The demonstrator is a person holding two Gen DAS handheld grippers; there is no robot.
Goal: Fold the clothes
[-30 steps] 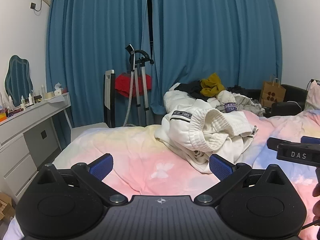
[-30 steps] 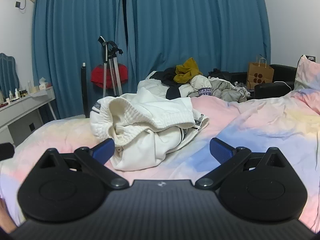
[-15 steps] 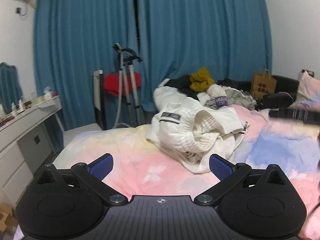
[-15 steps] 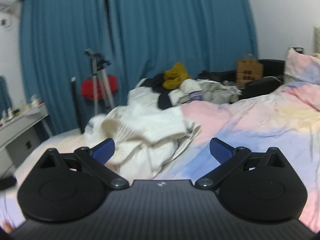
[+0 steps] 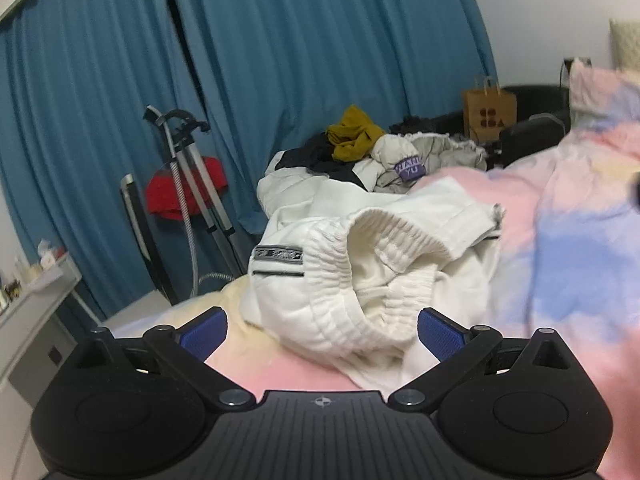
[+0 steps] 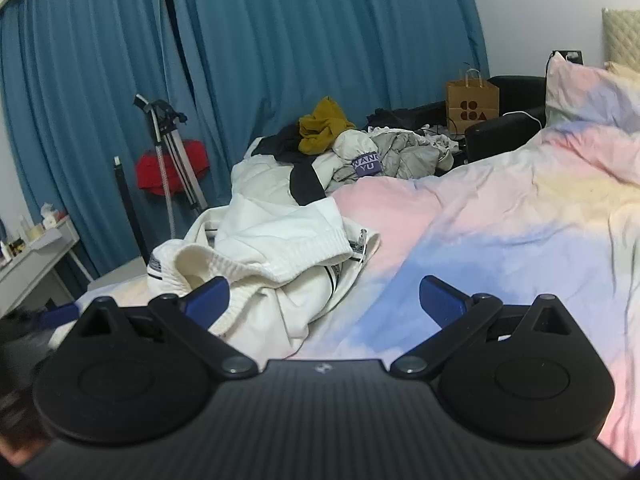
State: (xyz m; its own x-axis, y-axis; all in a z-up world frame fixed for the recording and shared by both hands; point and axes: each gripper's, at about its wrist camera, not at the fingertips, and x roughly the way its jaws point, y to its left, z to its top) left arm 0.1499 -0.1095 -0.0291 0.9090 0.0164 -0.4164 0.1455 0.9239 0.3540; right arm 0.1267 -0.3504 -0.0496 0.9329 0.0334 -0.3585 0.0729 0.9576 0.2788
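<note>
Left wrist view puts the white bundle (image 5: pixel 360 280) dead centre, just past my spread left gripper (image 5: pixel 322 330). For my right gripper (image 6: pixel 324 300), also spread and empty, it sits centre-left, so left is nearer.

Big blue curtains (image 6: pixel 320 60) cover the far wall. A white desk (image 6: pixel 36 256) stands on the left. A brown paper bag (image 6: pixel 473 107) sits by a black chair (image 6: pixel 516 92).

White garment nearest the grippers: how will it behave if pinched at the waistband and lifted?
The white garment lies crumpled in soft folds, so it will probably hang limp. The ribbed waistband looks thick, likely grippy. The rest probably drags across the bedspread.
</note>
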